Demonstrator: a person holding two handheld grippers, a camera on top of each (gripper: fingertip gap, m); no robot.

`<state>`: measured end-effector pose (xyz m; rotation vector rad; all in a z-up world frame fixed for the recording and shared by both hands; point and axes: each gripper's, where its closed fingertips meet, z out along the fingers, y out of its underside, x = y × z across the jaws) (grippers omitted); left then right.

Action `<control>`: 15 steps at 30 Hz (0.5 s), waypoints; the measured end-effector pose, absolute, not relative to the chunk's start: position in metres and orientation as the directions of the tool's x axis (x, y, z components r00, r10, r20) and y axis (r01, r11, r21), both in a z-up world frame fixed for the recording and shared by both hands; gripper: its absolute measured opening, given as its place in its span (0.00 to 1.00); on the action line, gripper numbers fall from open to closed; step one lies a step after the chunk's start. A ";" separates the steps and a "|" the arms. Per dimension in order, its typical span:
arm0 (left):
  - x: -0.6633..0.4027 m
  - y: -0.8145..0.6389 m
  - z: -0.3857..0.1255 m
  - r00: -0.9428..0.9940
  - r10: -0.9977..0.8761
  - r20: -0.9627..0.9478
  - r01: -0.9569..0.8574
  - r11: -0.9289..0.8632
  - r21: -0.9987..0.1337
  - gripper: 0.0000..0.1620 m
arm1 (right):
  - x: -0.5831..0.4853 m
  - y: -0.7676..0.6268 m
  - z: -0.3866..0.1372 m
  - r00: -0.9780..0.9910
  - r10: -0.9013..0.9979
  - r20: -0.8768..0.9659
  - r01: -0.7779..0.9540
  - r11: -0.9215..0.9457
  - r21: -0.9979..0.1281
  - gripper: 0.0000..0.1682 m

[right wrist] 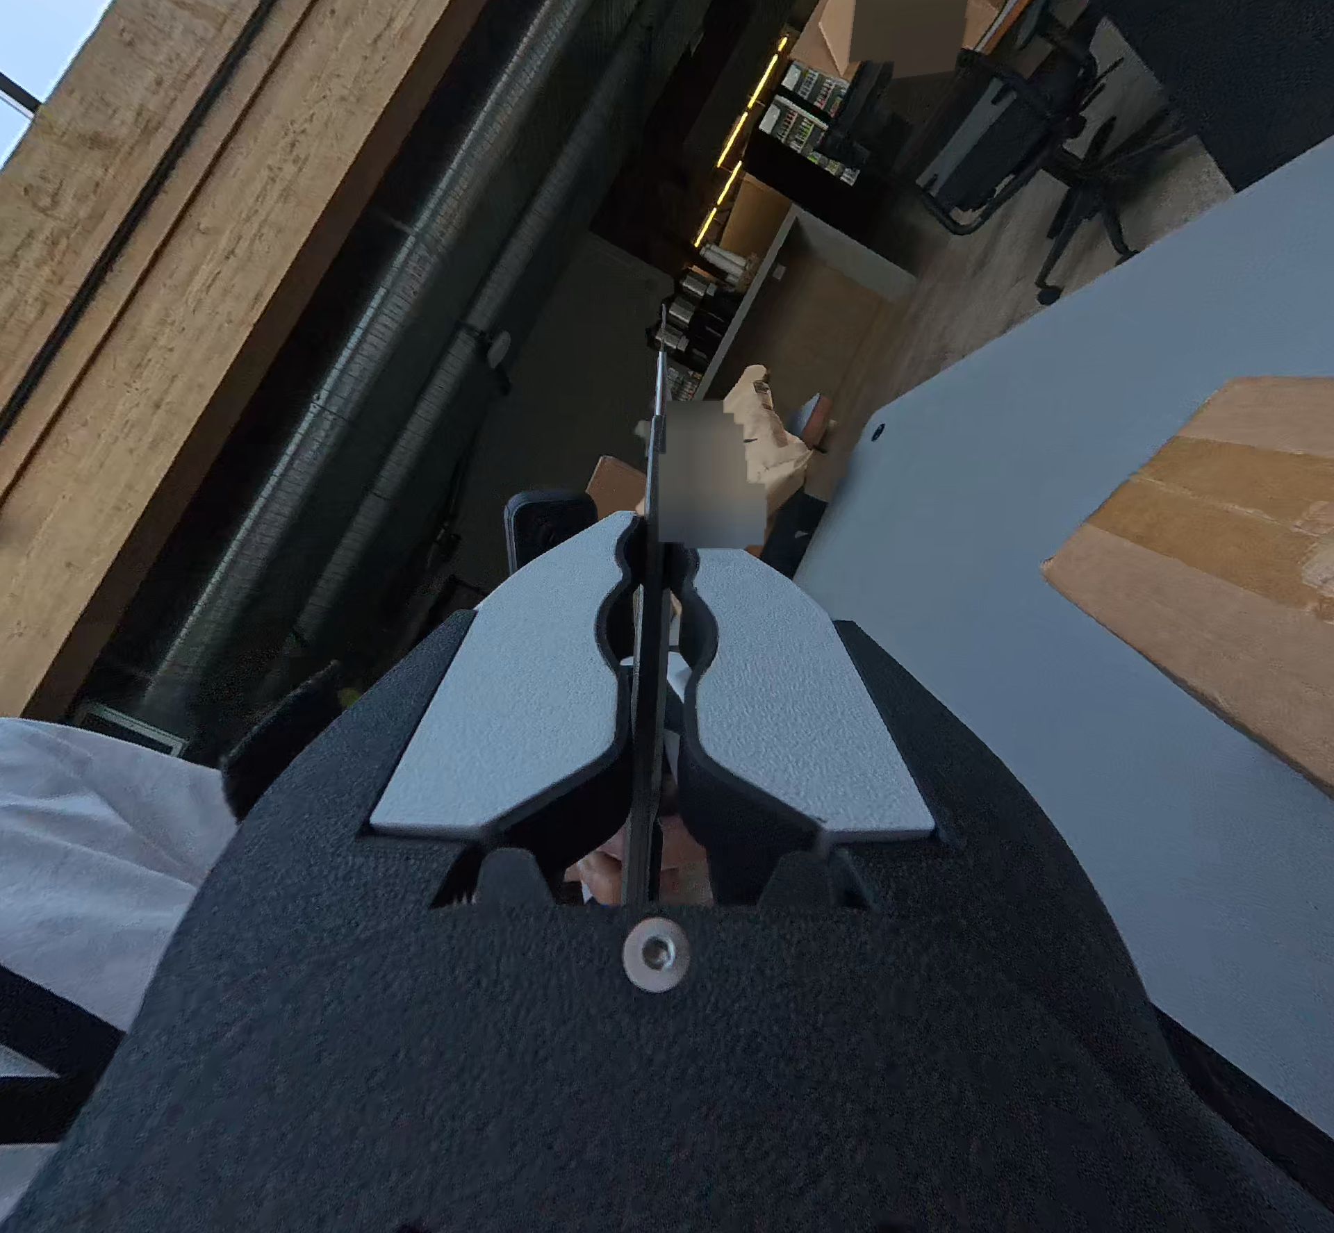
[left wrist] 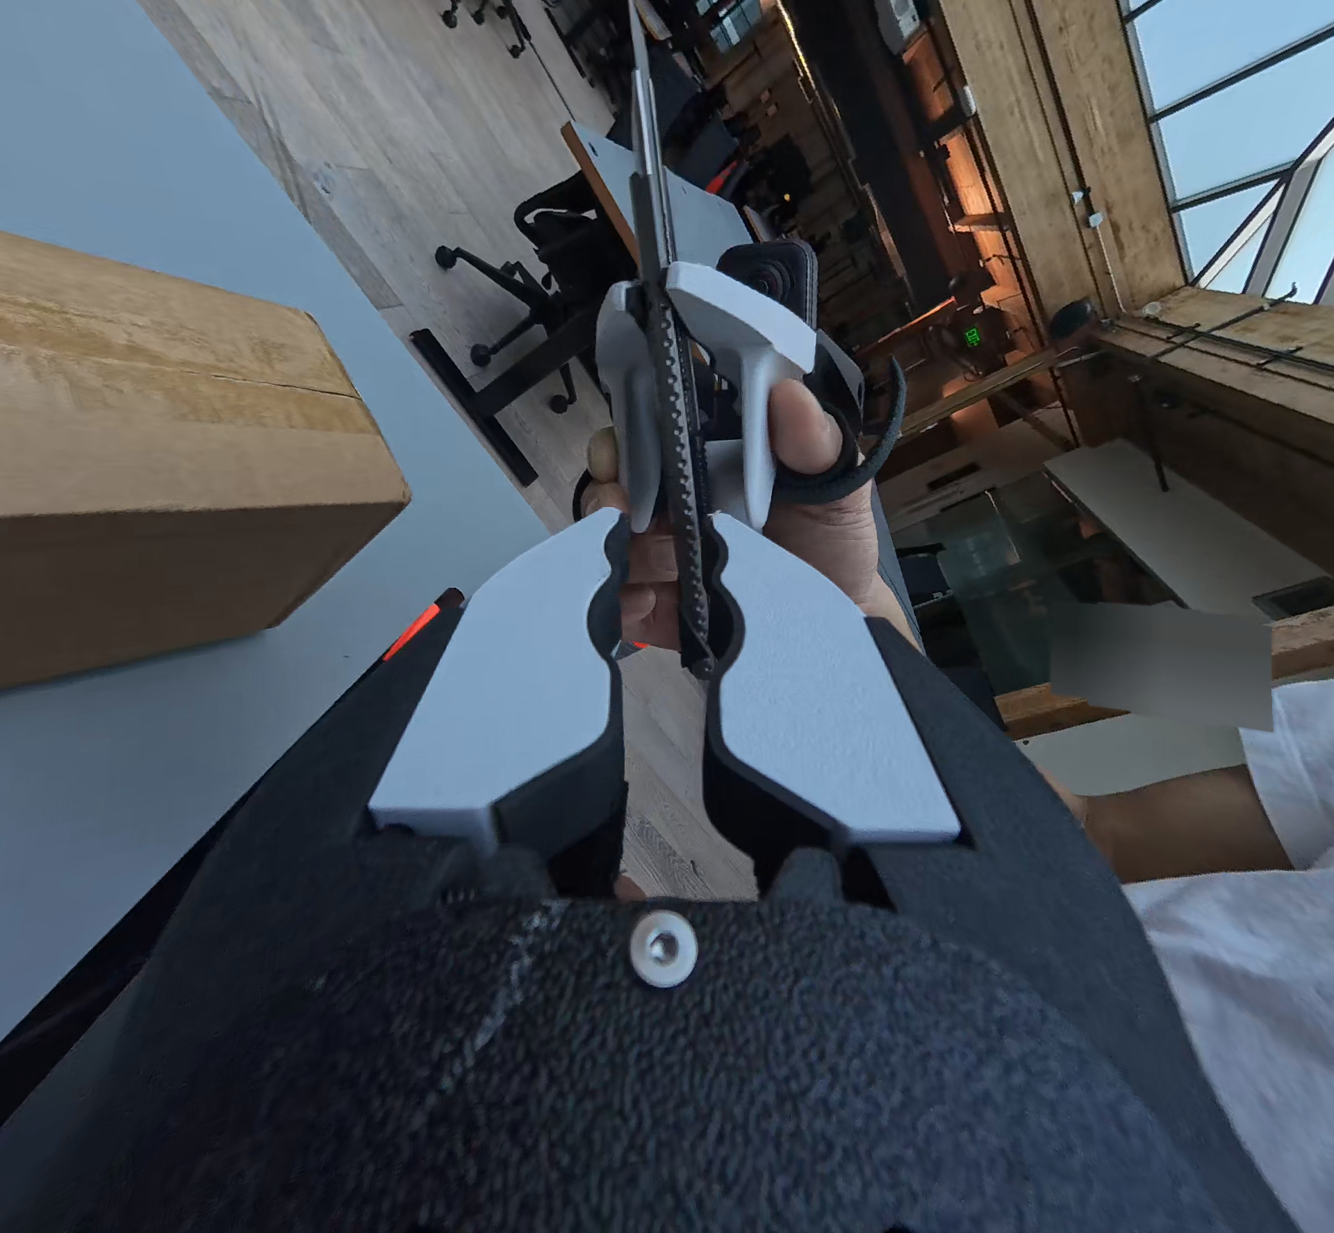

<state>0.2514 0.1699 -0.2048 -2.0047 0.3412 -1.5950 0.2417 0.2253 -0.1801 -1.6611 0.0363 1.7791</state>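
Observation:
A black utility knife (left wrist: pixel 677 477) with a ridged handle and an extended metal blade (left wrist: pixel 644 116) stands between both grippers, which face each other above a grey table (left wrist: pixel 144 801). My right gripper (left wrist: pixel 653 303), held by a hand (left wrist: pixel 801 433), is shut on the knife's middle. In the right wrist view the knife (right wrist: pixel 650 693) shows edge-on, clamped between the right gripper's (right wrist: pixel 653 527) white pads. My left gripper (left wrist: pixel 664 527) sits around the knife's rear end, and its pads stand a little off it on both sides.
A closed cardboard box (left wrist: pixel 180 440) lies on the grey table and also shows in the right wrist view (right wrist: pixel 1191 549). Black office chairs (left wrist: pixel 534 274) stand on the wooden floor beyond. The person's white shirt (left wrist: pixel 1263 982) is close by. Across from one pair of fingers to the other is roughly 6 centimeters.

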 end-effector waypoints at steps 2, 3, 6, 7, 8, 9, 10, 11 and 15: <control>0.253 0.166 -0.197 0.226 -0.516 0.826 0.144 -0.821 -0.552 0.22 | 0.239 0.222 -0.181 0.112 0.475 -0.873 -0.474 -0.747 -0.467 0.03; 0.253 0.163 -0.195 0.204 -0.506 0.838 0.143 -0.832 -0.537 0.23 | 0.239 0.221 -0.181 0.128 0.482 -0.867 -0.478 -0.736 -0.480 0.03; 0.259 0.157 -0.208 0.256 -0.547 0.797 0.048 -0.816 -0.576 0.20 | 0.241 0.218 -0.172 0.094 0.495 -0.864 -0.521 -0.715 -0.466 0.03; 0.262 0.155 -0.209 0.249 -0.554 0.794 0.031 -0.815 -0.578 0.18 | 0.241 0.217 -0.170 0.092 0.499 -0.862 -0.532 -0.707 -0.466 0.03; 0.262 0.155 -0.209 0.243 -0.561 0.792 0.022 -0.813 -0.582 0.17 | 0.242 0.216 -0.169 0.098 0.500 -0.860 -0.538 -0.701 -0.469 0.03; 0.262 0.154 -0.208 0.231 -0.563 0.793 0.016 -0.813 -0.582 0.15 | 0.243 0.215 -0.168 0.096 0.501 -0.860 -0.541 -0.699 -0.468 0.04; 0.262 0.153 -0.208 0.221 -0.563 0.796 0.008 -0.816 -0.579 0.14 | 0.244 0.213 -0.167 0.093 0.501 -0.860 -0.543 -0.699 -0.466 0.04; 0.263 0.152 -0.208 0.219 -0.566 0.795 -0.001 -0.815 -0.579 0.14 | 0.244 0.213 -0.166 0.104 0.502 -0.858 -0.543 -0.695 -0.472 0.04; 0.266 0.147 -0.205 0.184 -0.572 0.800 -0.033 -0.817 -0.576 0.05 | 0.248 0.213 -0.171 0.199 0.502 -0.842 -0.548 -0.655 -0.520 0.03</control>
